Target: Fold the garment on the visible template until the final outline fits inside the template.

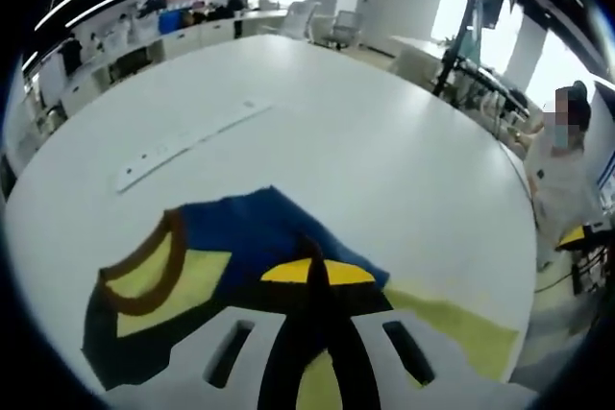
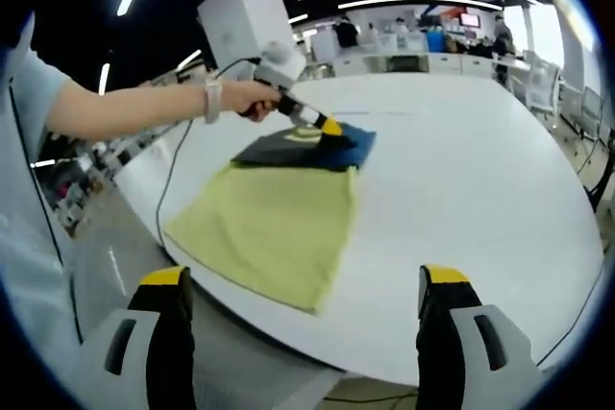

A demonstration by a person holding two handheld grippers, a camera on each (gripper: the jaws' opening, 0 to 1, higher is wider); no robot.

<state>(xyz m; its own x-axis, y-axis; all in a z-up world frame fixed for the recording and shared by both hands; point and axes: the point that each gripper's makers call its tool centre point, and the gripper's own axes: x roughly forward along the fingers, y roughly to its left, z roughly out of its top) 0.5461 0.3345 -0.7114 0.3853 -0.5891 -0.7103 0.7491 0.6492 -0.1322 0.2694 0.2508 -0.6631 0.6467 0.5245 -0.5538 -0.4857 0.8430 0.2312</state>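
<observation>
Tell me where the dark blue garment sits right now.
In the right gripper view the dark blue garment lies bunched on the far end of the yellow template, on the white table, with the left gripper pressed onto it.

Left gripper view: we look from very close, low over the dark blue garment (image 1: pixel 240 237), facing across the white table (image 1: pixel 384 160) to the far desks.
Right gripper view: we look from well back, off the table's near edge, facing the yellow template (image 2: pixel 274 228) and the left gripper (image 2: pixel 332 130).
Shared: both views show the garment, the template and the table.
</observation>
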